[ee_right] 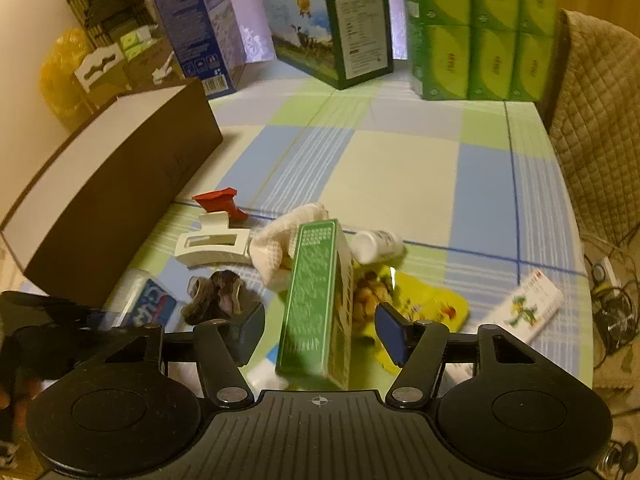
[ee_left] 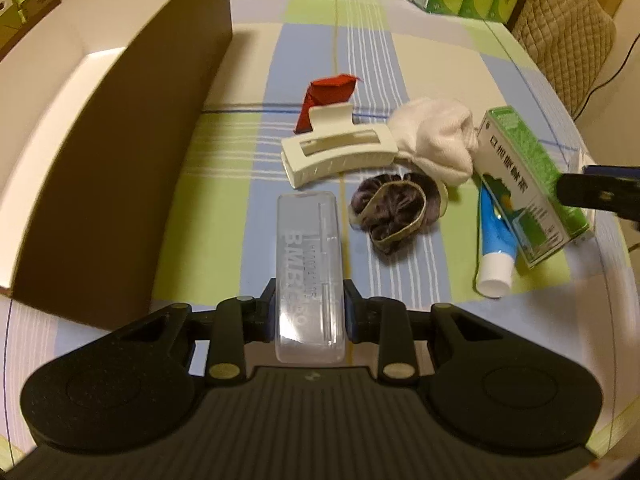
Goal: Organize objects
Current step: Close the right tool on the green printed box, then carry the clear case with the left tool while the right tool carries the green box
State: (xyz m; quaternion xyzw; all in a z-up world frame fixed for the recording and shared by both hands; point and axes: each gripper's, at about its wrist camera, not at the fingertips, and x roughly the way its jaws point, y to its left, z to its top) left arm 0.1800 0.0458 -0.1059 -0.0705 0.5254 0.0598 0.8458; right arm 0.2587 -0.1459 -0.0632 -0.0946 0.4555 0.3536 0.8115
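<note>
The left gripper (ee_left: 309,304) had its jaws closed on a clear plastic case (ee_left: 310,276) with white lettering, clamped on both long sides near its lower half, the case pointing forward over the checked cloth of the surface (ee_left: 432,80). To its left stood a large brown box (ee_left: 120,168) with a white interior, open at the top.

Ahead of the case lay a cream hair claw (ee_left: 340,152), with a folded red paper piece (ee_left: 328,96) just behind it and a white sock (ee_left: 436,140) touching its right end. A dark purple scrunchie (ee_left: 394,208) sat just in front of the sock. Further right, a blue tube (ee_left: 493,248) with a white cap lay partly under a green carton (ee_left: 532,188).

The right gripper (ee_right: 320,330) had its jaws spread wide on either side of that green carton (ee_right: 320,300), which stood tilted between them; neither pad appeared to touch it. Behind the carton were a white bottle (ee_right: 378,245) on its side and a yellow packet (ee_right: 432,300), and a white printed box (ee_right: 528,308) lay well to the right.
</note>
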